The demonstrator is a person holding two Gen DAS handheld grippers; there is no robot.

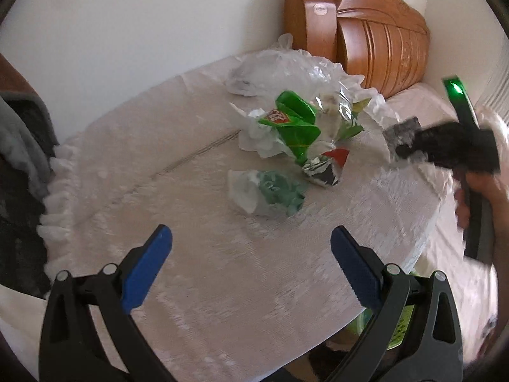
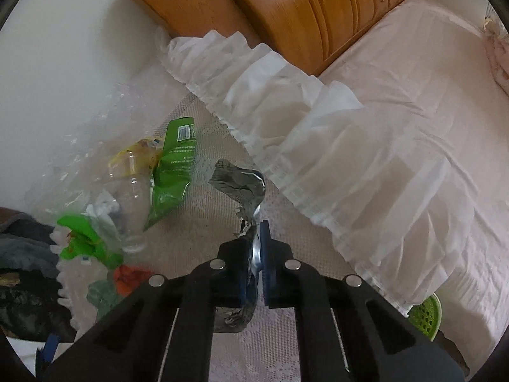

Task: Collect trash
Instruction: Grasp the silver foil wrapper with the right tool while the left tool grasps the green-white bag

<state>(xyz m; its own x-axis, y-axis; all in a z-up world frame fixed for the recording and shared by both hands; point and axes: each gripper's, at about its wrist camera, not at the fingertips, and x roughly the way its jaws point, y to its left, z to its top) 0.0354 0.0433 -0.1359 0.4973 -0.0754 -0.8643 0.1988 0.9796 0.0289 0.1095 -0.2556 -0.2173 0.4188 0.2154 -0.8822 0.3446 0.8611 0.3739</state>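
On the lace-covered round table (image 1: 178, 210) lies a heap of trash: a green snack bag (image 1: 294, 121), a clear plastic bag (image 1: 280, 70), white tissue (image 1: 257, 137), a red and silver wrapper (image 1: 327, 167) and a teal and white crumpled wrapper (image 1: 270, 192). My left gripper (image 1: 251, 242) hangs open above the table's near part, short of the teal wrapper. At the table's right edge my right gripper (image 2: 256, 229) is shut on a crumpled silver foil wrapper (image 2: 238, 181), held above the cloth. In the left wrist view that foil wrapper (image 1: 402, 132) sticks out of the right gripper (image 1: 410, 151).
A bed (image 2: 413, 95) with a wooden headboard (image 1: 381, 41) stands right of the table, a white frill (image 2: 286, 111) hanging between them. A green basket (image 2: 426, 315) sits low by the bed. Dark clothing (image 1: 19, 146) lies at the table's left. A hand (image 1: 477, 191) holds the right gripper.
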